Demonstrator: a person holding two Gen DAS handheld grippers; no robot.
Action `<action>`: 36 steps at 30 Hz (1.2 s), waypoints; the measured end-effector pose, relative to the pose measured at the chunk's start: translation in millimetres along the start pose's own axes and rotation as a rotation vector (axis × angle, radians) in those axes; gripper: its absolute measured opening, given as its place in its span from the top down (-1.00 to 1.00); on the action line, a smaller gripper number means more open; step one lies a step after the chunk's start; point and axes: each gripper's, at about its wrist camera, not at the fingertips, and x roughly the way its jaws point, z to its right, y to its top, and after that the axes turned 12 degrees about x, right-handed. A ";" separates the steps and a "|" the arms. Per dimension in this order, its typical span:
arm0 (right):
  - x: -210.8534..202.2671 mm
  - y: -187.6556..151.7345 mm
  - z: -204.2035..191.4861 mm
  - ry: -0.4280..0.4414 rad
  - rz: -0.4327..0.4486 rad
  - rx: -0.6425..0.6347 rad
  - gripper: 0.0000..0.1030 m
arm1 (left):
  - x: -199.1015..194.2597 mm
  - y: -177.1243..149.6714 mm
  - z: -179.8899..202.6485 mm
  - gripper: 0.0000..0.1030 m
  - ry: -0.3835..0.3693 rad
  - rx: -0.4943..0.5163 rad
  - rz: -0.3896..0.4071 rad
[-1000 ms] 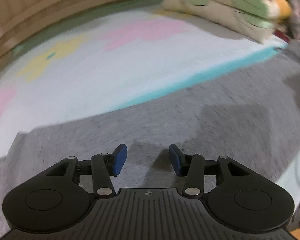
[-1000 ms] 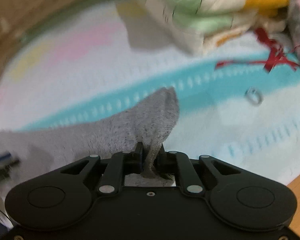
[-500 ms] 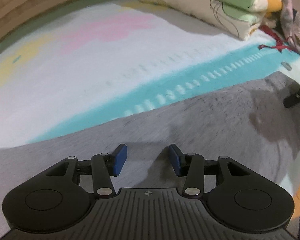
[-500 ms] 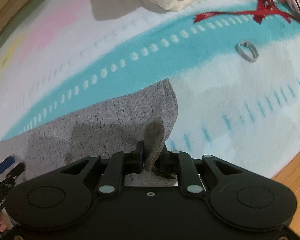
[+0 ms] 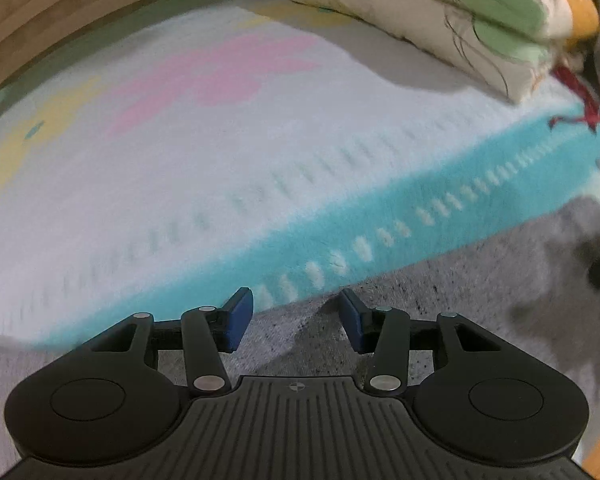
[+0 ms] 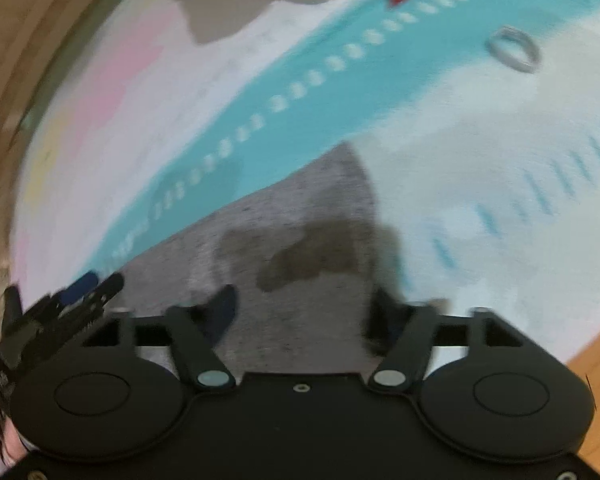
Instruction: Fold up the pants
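Observation:
Grey speckled pants (image 5: 460,280) lie flat on a pastel rug (image 5: 219,160). My left gripper (image 5: 295,312) hovers open over the pants' far edge beside the teal stripe, nothing between its blue pads. In the right wrist view the pants (image 6: 291,216) end in a corner near the middle. My right gripper (image 6: 304,312) is over that end, its jaws opening wide, the cloth lying loose beneath them with no pad pressing on it. The left gripper (image 6: 79,292) shows at that view's left edge.
Folded quilts (image 5: 440,12) are stacked at the rug's far right, with a red ribbon (image 5: 580,108) beside them. A small grey ring (image 6: 512,52) lies on the rug. Wooden floor (image 6: 596,368) shows at the lower right, and a wooden edge (image 5: 59,12) borders the rug's far side.
My right gripper let go of the pants' end, which dropped flat, and its jaws spread wide. My left gripper slid along the pants toward their far edge by the teal stripe.

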 end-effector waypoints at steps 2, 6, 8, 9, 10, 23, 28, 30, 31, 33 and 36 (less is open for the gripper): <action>3.3 -4.4 -3.6 0.028 0.000 -0.050 -0.87 | -12.3 -8.7 -3.1 0.11 -0.014 -0.017 0.013; 4.6 -7.1 -10.3 0.002 -0.007 -0.088 -0.87 | -28.6 -34.6 2.6 0.11 -0.023 0.009 0.012; 4.9 -5.7 -9.4 0.011 -0.009 -0.064 -0.96 | -36.3 -50.1 6.0 0.11 -0.024 0.026 0.012; 5.7 -4.6 -8.8 0.020 -0.011 -0.051 -0.99 | -38.4 -56.5 7.7 0.11 -0.021 0.028 0.009; 6.5 -4.0 -7.6 0.030 -0.014 -0.038 -0.99 | -40.6 -62.4 8.9 0.11 -0.020 0.030 0.011; -4.8 -5.1 0.5 -0.042 0.057 0.024 0.51 | -38.6 -80.3 23.4 0.08 -0.013 0.048 0.064; -32.3 -16.0 -14.1 0.020 0.085 -0.016 0.52 | -38.0 -78.6 27.5 0.08 0.009 0.070 0.066; -50.0 -24.6 -31.5 0.079 0.102 -0.053 0.52 | -38.4 -78.5 26.5 0.08 0.004 0.073 0.067; -61.5 -30.8 -44.8 0.128 0.108 -0.074 0.52 | -39.3 -78.3 24.6 0.08 -0.006 0.073 0.066; -76.3 -42.1 -71.1 0.221 0.113 -0.117 0.52 | -41.7 -77.3 14.8 0.08 -0.037 0.063 0.051; -87.0 -60.0 -122.6 0.330 0.086 -0.211 0.51 | -50.3 -80.2 -15.3 0.09 -0.018 0.005 0.013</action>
